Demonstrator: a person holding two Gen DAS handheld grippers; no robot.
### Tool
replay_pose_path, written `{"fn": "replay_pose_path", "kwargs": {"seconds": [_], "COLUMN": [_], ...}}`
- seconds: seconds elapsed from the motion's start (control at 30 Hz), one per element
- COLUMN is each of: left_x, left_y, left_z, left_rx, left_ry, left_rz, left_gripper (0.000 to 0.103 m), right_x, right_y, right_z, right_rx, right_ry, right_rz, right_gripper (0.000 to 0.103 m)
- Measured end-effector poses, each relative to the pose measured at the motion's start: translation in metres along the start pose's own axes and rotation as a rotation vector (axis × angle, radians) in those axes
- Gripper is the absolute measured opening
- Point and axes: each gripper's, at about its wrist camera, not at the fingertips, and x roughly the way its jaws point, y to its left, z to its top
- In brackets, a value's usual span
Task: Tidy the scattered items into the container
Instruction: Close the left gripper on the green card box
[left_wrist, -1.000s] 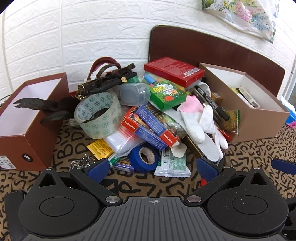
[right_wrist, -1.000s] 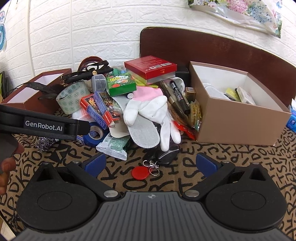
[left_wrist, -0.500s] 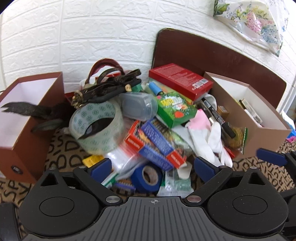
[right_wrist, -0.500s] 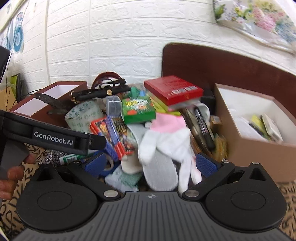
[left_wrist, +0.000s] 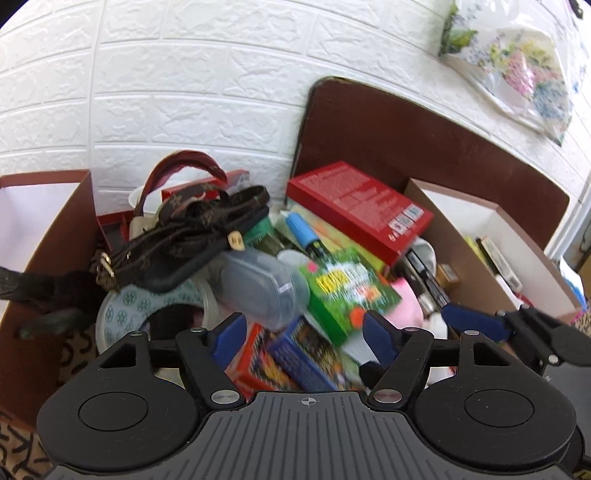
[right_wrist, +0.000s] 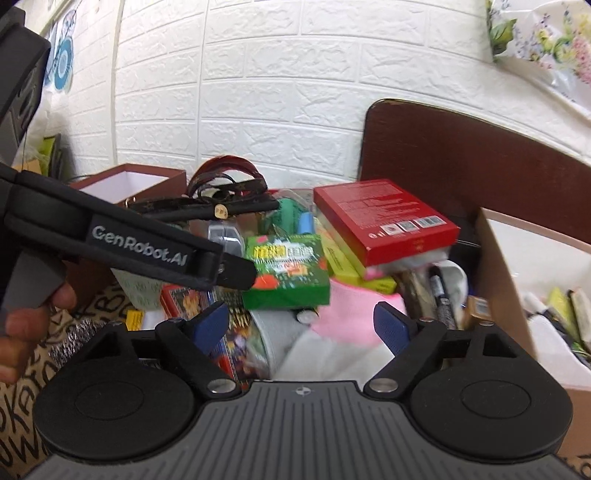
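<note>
A pile of scattered items lies between two boxes. It holds a red box (left_wrist: 358, 210) (right_wrist: 384, 218), a green packet (left_wrist: 347, 291) (right_wrist: 288, 273), a clear plastic case (left_wrist: 262, 284), a patterned tape roll (left_wrist: 155, 306), dark straps (left_wrist: 192, 232) and a pink and white glove (right_wrist: 347, 314). The open brown container (left_wrist: 480, 251) (right_wrist: 517, 295) stands at the right with several items inside. My left gripper (left_wrist: 304, 332) is open and empty over the pile. My right gripper (right_wrist: 301, 325) is open and empty just before the green packet and glove.
A second open brown box (left_wrist: 40, 229) (right_wrist: 129, 181) stands at the left. A dark brown board (left_wrist: 406, 140) leans on the white brick wall behind. The left gripper's body (right_wrist: 129, 240) crosses the right wrist view. The cloth (right_wrist: 22, 369) has a letter pattern.
Both grippers have moved forward and closer to the pile, so the table front, blue tape roll and key fob have dropped out of view. Both stay open.
</note>
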Motion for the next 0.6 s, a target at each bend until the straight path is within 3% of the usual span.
{"fn": "replay_pose_path", "kwargs": {"seconds": [0.33, 0.43, 0.53, 0.6], "left_x": [0.021, 0.025, 0.023, 0.02], "left_y": [0.01, 0.014, 0.018, 0.017], "left_z": [0.013, 0.012, 0.009, 0.006], "left_rx": [-0.048, -0.062, -0.072, -0.063], "left_ry": [0.011, 0.018, 0.014, 0.016], "left_rz": [0.002, 0.024, 0.012, 0.016], "left_gripper": [0.068, 0.044, 0.039, 0.027], "right_x": [0.023, 0.03, 0.03, 0.026], "right_y": [-0.003, -0.003, 0.0, 0.001], "right_z": [0.009, 0.01, 0.007, 0.007], "right_rx": [0.014, 0.03, 0.019, 0.017], "right_ry": [0.004, 0.019, 0.023, 0.024], "right_rz": [0.015, 0.033, 0.029, 0.032], "right_gripper": [0.074, 0.068, 0.066, 0.066]}}
